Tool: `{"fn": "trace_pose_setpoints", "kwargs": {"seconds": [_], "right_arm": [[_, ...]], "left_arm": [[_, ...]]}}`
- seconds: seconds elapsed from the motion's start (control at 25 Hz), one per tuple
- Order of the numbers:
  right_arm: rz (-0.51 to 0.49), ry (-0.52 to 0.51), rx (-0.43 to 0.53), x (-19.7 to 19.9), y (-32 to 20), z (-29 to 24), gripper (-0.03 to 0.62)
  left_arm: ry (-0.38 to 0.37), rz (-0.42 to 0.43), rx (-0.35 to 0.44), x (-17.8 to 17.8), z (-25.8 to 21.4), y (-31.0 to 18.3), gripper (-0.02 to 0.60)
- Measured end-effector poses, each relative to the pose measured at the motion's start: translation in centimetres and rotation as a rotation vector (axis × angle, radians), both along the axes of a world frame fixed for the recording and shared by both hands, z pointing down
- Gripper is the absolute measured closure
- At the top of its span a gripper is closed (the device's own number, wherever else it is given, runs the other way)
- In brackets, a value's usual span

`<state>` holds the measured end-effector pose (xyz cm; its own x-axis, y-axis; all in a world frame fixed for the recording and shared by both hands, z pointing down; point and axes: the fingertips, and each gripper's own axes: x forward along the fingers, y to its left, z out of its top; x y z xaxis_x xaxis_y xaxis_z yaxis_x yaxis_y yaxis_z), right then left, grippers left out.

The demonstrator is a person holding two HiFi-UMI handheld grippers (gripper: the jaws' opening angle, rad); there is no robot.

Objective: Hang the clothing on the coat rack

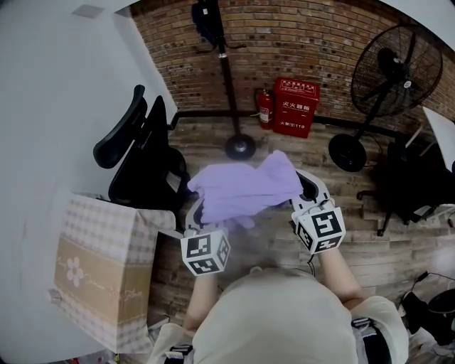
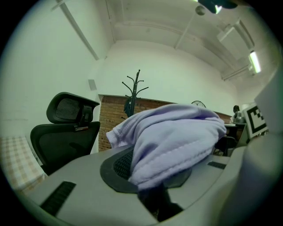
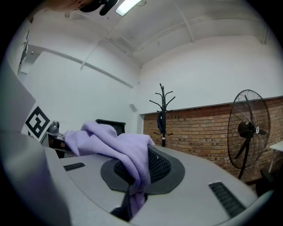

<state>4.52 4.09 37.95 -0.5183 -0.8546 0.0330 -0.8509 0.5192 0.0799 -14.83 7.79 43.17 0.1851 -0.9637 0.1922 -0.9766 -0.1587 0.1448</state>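
Observation:
A lilac garment hangs bunched between my two grippers, held up above the wooden floor. My left gripper is shut on its left part; in the left gripper view the cloth spills over the jaws. My right gripper is shut on the right part, and the cloth is pinched in its jaws. The black coat rack stands ahead by the brick wall, with a dark item hanging near its top. It also shows as the coat rack and the coat rack in the gripper views.
A black office chair stands to the left, beside a checked box. A red extinguisher box sits against the wall. A floor fan stands at the right, with a dark chair near it.

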Motion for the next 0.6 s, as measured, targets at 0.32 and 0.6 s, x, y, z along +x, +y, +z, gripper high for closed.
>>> {"fn": "trace_pose_setpoints", "kwargs": {"seconds": [0.32,0.6], "right_arm": [[0.035,-0.006,-0.018,-1.7,0.2,0.5,0.577],[0.037,0.003,-0.022,-2.3,-0.4,0.6,0.577]], "left_arm": [[-0.01,0.041,-0.011,-1.9,0.2,-0.3,0.502],[0.003,0.045,-0.02,-2.5,0.7,-0.7,0.502]]}}
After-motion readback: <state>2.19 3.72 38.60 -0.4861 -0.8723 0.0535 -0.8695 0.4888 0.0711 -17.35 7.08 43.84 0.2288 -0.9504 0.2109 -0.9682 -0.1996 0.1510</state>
